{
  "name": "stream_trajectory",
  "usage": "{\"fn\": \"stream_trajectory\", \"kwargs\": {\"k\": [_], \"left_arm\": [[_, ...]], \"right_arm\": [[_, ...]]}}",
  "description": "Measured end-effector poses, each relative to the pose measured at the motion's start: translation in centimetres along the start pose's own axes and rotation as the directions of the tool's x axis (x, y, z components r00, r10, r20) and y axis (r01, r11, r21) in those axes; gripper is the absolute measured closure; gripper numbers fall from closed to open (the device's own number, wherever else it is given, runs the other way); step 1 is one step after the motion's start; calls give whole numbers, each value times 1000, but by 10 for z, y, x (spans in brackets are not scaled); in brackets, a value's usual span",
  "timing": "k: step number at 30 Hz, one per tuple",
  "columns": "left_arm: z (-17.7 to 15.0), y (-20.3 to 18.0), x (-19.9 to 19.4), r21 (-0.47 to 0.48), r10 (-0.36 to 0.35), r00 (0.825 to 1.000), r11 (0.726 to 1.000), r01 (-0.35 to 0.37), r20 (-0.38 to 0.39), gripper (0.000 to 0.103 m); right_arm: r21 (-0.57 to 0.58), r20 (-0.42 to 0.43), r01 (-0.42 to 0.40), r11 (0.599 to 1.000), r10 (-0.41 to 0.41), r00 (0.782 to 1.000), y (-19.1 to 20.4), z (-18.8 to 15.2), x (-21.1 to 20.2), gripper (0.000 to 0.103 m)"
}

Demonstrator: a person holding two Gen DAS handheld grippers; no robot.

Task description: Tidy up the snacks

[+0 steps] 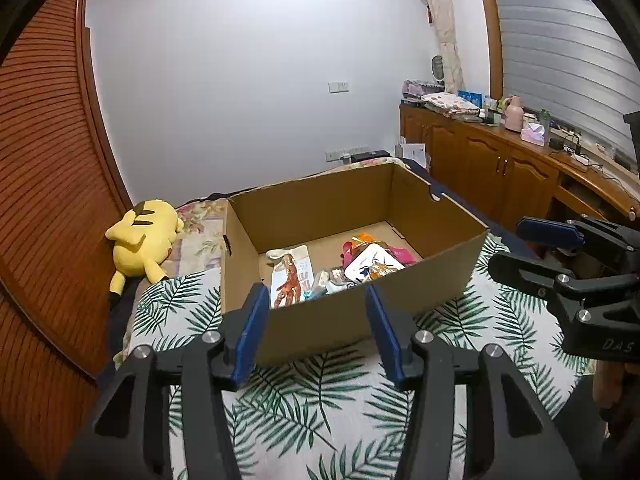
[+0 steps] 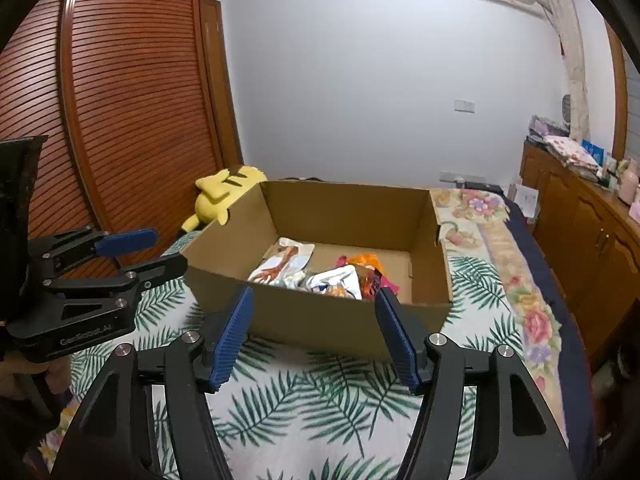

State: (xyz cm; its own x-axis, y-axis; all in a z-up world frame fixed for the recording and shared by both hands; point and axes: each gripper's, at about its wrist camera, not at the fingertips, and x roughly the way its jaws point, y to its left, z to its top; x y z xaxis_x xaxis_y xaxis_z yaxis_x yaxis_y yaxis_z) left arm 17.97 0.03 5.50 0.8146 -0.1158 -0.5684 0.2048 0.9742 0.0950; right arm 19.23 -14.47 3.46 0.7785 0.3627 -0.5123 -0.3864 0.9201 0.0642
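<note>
Both pairs of jaws are seen parted, nothing between them. Snack packets lie inside the cardboard box on the leaf-print cloth, at 12 o'clock from the left gripper and right gripper alike. Neither is judged clearly nearer.

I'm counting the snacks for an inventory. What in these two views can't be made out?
- Left wrist view: the cardboard box's near wall hides the lower snack packets.
- Right wrist view: the same wall covers the pile's front.
- Both views: packet print too small to read.
- Overlapping packets prevent an exact count.
</note>
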Motion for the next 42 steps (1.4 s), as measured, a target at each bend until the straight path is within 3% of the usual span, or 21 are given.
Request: {"fn": "stream_trajectory", "kwargs": {"k": [5,8,16,26,31,42], "left_arm": [[-10,-4,-25,-11,12,999,1000,-11,47,35],[-14,-5,-37,-11,13,998,1000,-12,68,34],[-26,-11,-66,-8,16,995,1000,-15,99,16],[-43,-25,-88,-22,86,986,996,-83,145,16],[-55,-23,-91,-76,41,989,997,-31,139,15],[-78,-29,-102,-119,114,983,988,-97,147,15]], "right_arm": [[-2,15,16,1000,-16,1000,7,-8,-17,28],[2,31,30,1000,-30,999,11,-12,-26,19],[17,49,39,999,-40,998,17,-21,-42,0],[33,88,63,997,-65,994,21,-29,-65,0],[26,107,77,997,-79,991,24,-33,-76,0],[35,146,123,992,-126,981,32,-53,-99,0]]}}
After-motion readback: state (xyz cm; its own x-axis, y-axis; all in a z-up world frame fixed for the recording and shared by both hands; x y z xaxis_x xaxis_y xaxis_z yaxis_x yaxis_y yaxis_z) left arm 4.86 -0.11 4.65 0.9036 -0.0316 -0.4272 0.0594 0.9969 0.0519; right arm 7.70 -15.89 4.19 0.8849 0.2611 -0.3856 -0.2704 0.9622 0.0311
